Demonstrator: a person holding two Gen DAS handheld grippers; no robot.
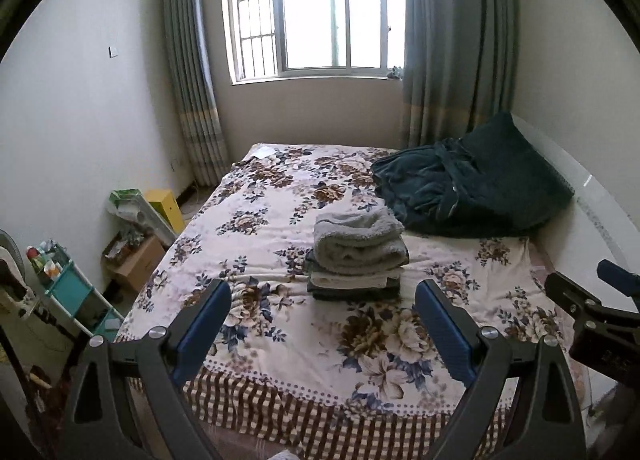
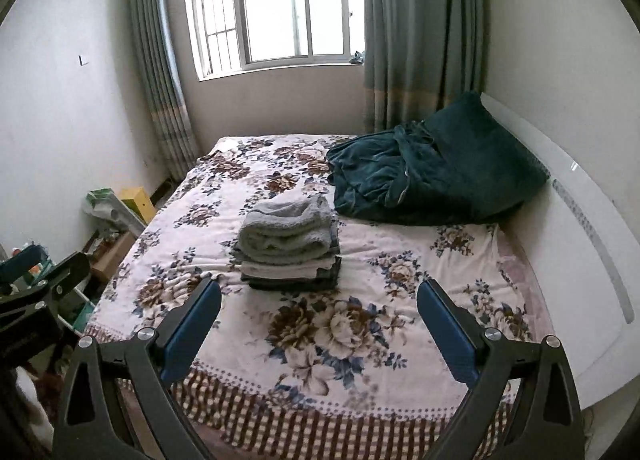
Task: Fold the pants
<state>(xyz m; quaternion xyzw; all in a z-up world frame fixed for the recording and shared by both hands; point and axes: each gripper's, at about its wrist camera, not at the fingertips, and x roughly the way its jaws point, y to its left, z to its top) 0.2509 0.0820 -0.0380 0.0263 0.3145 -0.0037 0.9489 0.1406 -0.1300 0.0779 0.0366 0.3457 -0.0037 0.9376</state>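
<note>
Currently, left gripper (image 1: 323,302): jaws spread wide, holding nothing, above the bed's near edge.
Right gripper (image 2: 319,300): likewise spread and holding nothing.
Pants: folded stack (image 1: 357,256) mid-bed, grey garment on top.
Bed (image 1: 280,344): floral cover.
Dark green blanket (image 2: 436,171): crumpled behind the stack, by the headboard.
</note>
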